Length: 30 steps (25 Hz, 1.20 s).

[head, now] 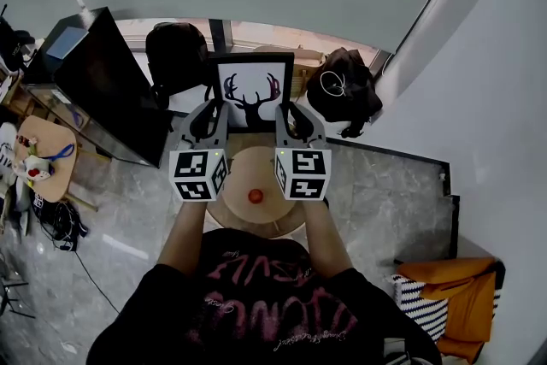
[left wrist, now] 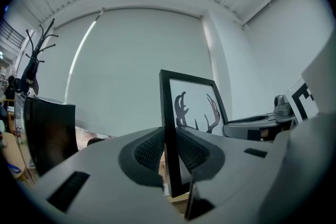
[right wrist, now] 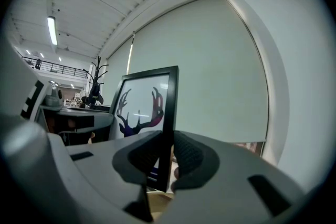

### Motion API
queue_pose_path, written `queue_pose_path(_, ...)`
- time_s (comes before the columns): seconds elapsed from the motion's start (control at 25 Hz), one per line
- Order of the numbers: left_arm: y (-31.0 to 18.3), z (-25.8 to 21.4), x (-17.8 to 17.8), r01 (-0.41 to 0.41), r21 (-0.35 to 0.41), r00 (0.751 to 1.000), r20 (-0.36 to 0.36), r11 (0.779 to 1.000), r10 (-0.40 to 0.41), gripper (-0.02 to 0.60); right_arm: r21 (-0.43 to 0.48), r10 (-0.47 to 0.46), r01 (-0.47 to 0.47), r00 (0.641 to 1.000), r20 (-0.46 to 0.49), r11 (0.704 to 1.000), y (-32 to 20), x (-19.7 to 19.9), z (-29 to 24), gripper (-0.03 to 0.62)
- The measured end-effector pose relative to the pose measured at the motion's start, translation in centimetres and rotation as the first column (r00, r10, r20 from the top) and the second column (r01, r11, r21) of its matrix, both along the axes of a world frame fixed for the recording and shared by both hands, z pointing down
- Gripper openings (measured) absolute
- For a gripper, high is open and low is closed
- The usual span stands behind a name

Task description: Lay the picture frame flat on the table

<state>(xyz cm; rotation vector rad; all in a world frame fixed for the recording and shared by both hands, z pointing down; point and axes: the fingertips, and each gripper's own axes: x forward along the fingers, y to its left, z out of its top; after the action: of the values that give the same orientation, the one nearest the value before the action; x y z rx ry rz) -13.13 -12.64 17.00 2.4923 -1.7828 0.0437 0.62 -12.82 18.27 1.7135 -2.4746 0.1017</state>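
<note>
Picture frame [head: 253, 90] upright, held by both side edges. I see left gripper [left wrist: 169, 152] clamped on its left rail and right gripper [right wrist: 166, 157] on its right. Thin black rectangular border, white print, dark antlers. Ribbed dark pads [left wrist: 149, 149]. Only head view shows round wooden table [head: 242, 169] under the grippers, small red object [head: 255, 196] on it.
</note>
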Motion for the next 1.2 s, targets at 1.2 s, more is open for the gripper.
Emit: queue_pose_path(1.2,-0.1,3.3,-0.2,0.012,-0.074,1.000,0.026,0.997,-0.010,0.072,-0.089,-0.020,0.019,1.000,-0.006,0.996,-0.4,-0.3,3.5,0.081)
